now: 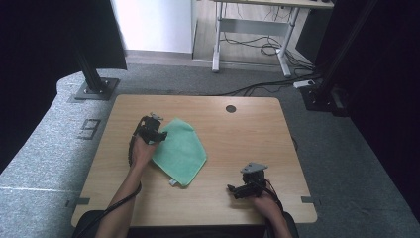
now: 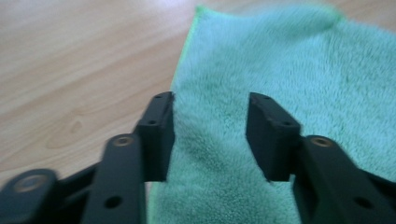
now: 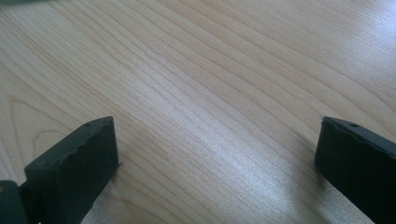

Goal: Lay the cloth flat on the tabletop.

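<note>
Cloth (image 1: pixel 179 151), green, towelling: lies flat left of centre in the high view, folded to a roughly triangular or kite outline, one corner pointing toward lower centre with a small white tag at that tip. Judged partly folded; at least one further fold or a final smoothing probably left.

Left gripper (image 1: pixel 155 135): at upper left corner of cloth in the high view, over its edge. Jaws apart in the left gripper view, cloth (image 2: pixel 280 70) spread beneath and between them, pads not pressing on any raised fold; nothing pinched. Left pad about level with cloth's left hem.

Right gripper (image 1: pixel 239 190): lower right of centre in the high view, well apart from cloth, idle. Jaws wide apart in the right gripper view, bare wood of table (image 3: pixel 210 93) between them.

Table (image 1: pixel 247 139): light wood, dark round cable hole near upper edge.

Hard to make out: number of layers in cloth; whether left fingertips touch the pile or hover just above; left gripper view blurred; cloth's lower half cut off there; underside of folds hidden.
</note>
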`<state>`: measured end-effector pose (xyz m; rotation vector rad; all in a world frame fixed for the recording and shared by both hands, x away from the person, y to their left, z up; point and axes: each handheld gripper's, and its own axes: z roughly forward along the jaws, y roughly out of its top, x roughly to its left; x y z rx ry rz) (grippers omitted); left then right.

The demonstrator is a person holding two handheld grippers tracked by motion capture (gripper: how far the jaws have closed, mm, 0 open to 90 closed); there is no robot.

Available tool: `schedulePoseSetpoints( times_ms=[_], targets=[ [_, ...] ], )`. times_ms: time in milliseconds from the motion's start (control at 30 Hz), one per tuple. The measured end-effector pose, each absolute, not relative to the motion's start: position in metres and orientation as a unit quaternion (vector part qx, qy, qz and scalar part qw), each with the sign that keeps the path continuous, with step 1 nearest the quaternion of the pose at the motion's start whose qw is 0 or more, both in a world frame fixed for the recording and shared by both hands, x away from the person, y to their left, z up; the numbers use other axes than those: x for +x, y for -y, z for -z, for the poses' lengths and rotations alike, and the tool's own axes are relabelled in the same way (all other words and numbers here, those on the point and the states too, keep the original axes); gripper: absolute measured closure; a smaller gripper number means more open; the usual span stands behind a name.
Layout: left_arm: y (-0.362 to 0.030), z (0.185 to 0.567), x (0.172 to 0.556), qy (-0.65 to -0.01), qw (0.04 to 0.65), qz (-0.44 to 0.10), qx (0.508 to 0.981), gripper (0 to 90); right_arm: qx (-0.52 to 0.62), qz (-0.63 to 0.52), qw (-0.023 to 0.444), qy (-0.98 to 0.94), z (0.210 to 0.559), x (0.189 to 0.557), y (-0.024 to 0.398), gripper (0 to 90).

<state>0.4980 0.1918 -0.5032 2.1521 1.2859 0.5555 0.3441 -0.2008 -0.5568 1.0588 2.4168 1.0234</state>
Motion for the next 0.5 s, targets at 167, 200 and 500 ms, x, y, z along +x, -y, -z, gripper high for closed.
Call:
schedulePoseSetpoints(
  times_ms=[167,200,500],
  targets=[
    [-0.195,0.493,0.492,-0.468,0.308,-0.201,0.804,37.9,0.369,-0.357,0.155,-0.844,0.557,0.344,0.201,0.0],
    [-0.195,0.491,0.488,-0.460,0.314,-0.194,0.807,36.1,0.370,-0.357,0.155,-0.844,0.557,0.344,0.201,0.0],
    [-0.219,0.509,0.459,-0.467,0.298,-0.182,0.812,31.0,0.371,-0.357,0.154,-0.843,0.557,0.344,0.201,0.0]
  ],
)
